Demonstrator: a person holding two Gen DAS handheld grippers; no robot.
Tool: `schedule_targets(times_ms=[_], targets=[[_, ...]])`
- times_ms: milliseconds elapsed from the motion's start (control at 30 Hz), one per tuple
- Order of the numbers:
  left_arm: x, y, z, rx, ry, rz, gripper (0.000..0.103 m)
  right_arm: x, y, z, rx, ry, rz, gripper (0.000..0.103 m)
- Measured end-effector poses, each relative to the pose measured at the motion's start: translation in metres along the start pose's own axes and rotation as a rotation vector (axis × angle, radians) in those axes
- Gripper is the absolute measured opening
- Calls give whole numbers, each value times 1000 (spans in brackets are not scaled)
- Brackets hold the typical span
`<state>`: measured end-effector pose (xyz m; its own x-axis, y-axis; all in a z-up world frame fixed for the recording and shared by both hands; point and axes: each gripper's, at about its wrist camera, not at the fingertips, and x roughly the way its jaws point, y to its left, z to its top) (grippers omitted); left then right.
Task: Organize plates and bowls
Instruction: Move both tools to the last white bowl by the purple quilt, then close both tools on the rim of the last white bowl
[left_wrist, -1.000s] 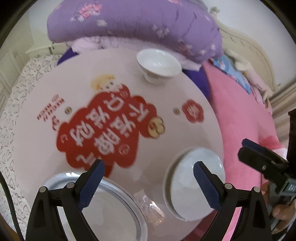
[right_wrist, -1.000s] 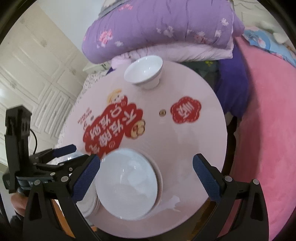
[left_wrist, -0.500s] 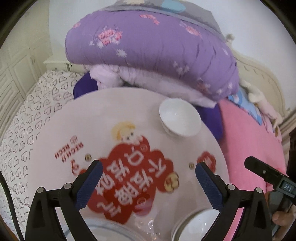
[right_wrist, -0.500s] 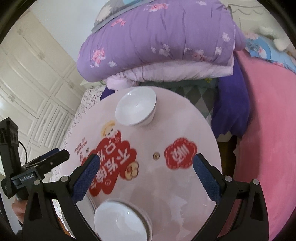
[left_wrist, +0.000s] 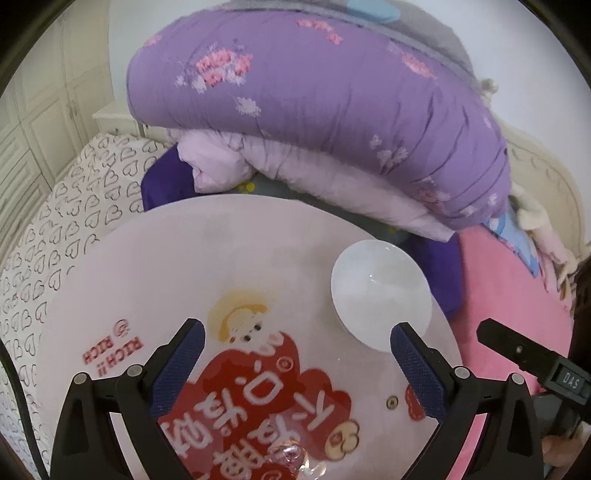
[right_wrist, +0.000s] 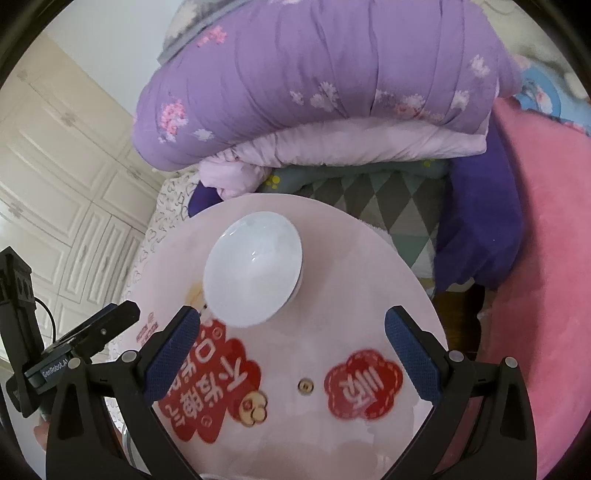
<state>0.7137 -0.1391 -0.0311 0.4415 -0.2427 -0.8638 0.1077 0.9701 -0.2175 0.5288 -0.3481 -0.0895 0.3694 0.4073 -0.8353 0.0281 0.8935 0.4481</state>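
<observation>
A white bowl (left_wrist: 380, 291) stands upright near the far right edge of the round pink table (left_wrist: 192, 266); in the right wrist view the bowl (right_wrist: 253, 267) is just ahead and left of centre. My left gripper (left_wrist: 291, 350) is open and empty, above the table, with the bowl just beyond its right finger. My right gripper (right_wrist: 291, 339) is open and empty, with the bowl just beyond its left finger. The plates are out of view.
Folded purple quilts (left_wrist: 317, 110) pile up behind the table. A pink blanket (right_wrist: 543, 258) lies to the right. White cabinet doors (right_wrist: 62, 192) stand at left. A crumpled clear wrapper (left_wrist: 295, 458) lies on the table's red print at the near edge.
Both grippers have moved forward over the table toward the bowl. The plates near the front edge have dropped out of view. Both stay open.
</observation>
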Motion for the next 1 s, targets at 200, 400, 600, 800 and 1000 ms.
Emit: schedule_targets(times_ms=[200, 400, 600, 800, 1000], targets=[[47, -3, 26, -9, 48, -6, 99, 19, -9, 16, 22, 19, -2, 101], [87, -1, 41, -30, 101, -19, 97, 33, -14, 28, 38, 28, -8, 99], [110, -4, 49, -27, 125, -20, 90, 52, -13, 32, 35, 61, -12, 89], [131, -6, 48, -47, 178, -60, 55, 67, -10, 29, 29, 97, -9, 63], [153, -3, 52, -100, 234, -155, 11, 77, -1, 23, 5, 132, 3, 17]])
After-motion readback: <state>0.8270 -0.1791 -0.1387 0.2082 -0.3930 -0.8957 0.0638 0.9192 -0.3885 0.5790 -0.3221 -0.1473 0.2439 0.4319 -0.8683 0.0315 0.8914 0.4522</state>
